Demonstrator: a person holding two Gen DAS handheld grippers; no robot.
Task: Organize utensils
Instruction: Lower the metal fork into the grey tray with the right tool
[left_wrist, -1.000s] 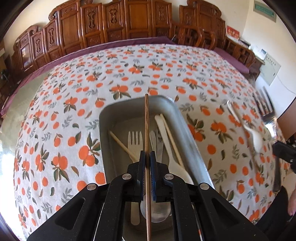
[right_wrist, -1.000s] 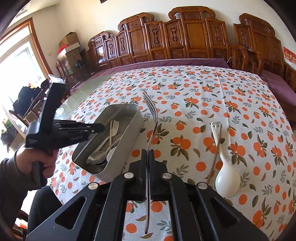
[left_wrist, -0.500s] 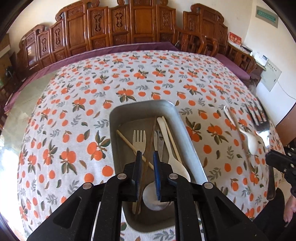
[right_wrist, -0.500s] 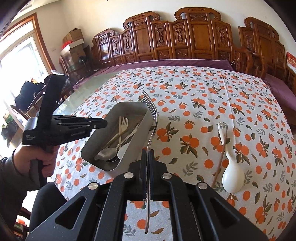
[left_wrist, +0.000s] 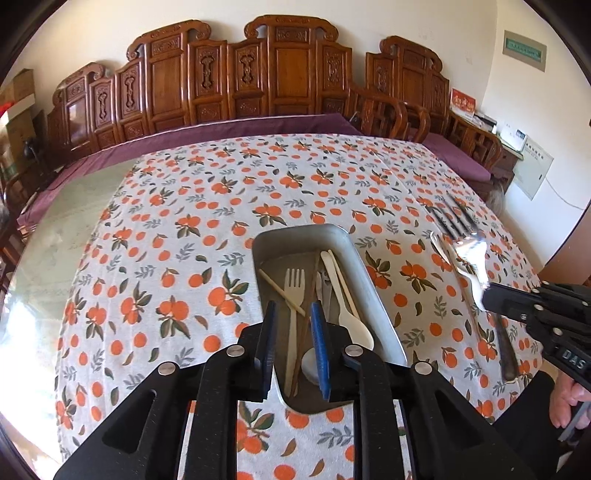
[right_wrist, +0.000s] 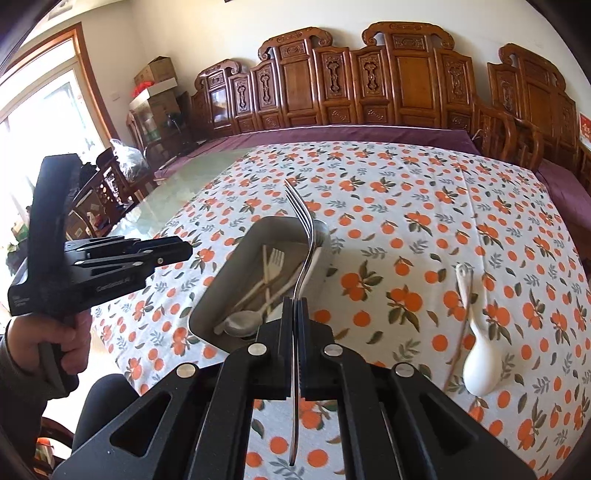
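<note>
A grey metal tray (left_wrist: 373, 291) (right_wrist: 218, 291) sits on the orange-print tablecloth and holds a pale fork, spoons and chopsticks, including a dark brown chopstick (left_wrist: 308, 314). My left gripper (left_wrist: 293, 347) is open and empty above the tray's near end; it also shows at the left of the right wrist view (right_wrist: 184, 253). My right gripper (right_wrist: 295, 314) is shut on a metal fork (right_wrist: 304, 236), tines up, held over the tray's right rim. The fork also shows in the left wrist view (left_wrist: 463, 243).
A white spoon (right_wrist: 480, 365) and a thin chopstick (right_wrist: 460, 339) lie on the cloth right of the tray. Carved wooden chairs (left_wrist: 288, 70) line the table's far side. Bare glass tabletop (left_wrist: 70, 218) lies to the left.
My left gripper opened and let the brown chopstick drop into the tray, then drew back. My right gripper carried the fork left toward the tray.
</note>
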